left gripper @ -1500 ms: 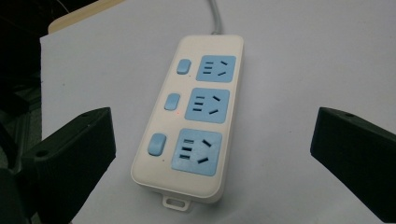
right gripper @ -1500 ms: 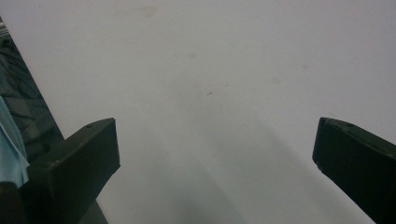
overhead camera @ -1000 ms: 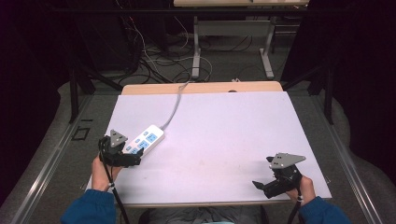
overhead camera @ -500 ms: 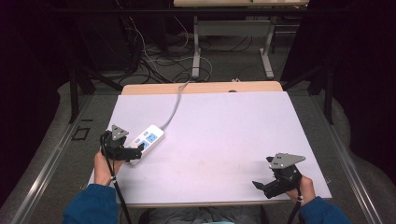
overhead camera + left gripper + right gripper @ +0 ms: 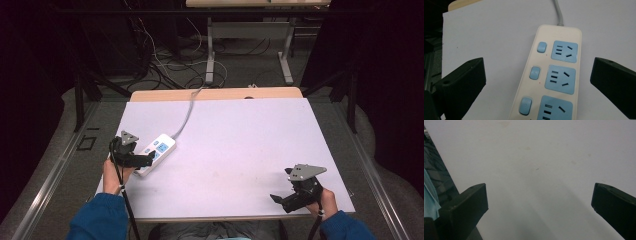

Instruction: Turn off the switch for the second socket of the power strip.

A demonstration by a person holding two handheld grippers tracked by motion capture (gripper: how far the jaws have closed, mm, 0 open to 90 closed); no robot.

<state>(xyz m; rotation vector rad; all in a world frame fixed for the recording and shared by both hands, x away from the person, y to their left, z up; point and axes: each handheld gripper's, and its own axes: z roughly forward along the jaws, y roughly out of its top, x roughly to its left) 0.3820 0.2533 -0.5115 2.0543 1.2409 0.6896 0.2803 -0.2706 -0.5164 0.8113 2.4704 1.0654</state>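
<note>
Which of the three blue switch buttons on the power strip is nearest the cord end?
The top button in the left gripper view, beside the socket closest to the grey cord. The other two buttons sit lower on the power strip, nearer the open fingers.

table [image 5: 240, 150]: white top | on it: power strip [image 5: 156, 152], left edge

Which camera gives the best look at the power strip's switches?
The left gripper view: the power strip lies close, three blue switches clear beside sockets. The high view shows it small at the table's left, switches indistinct.
</note>
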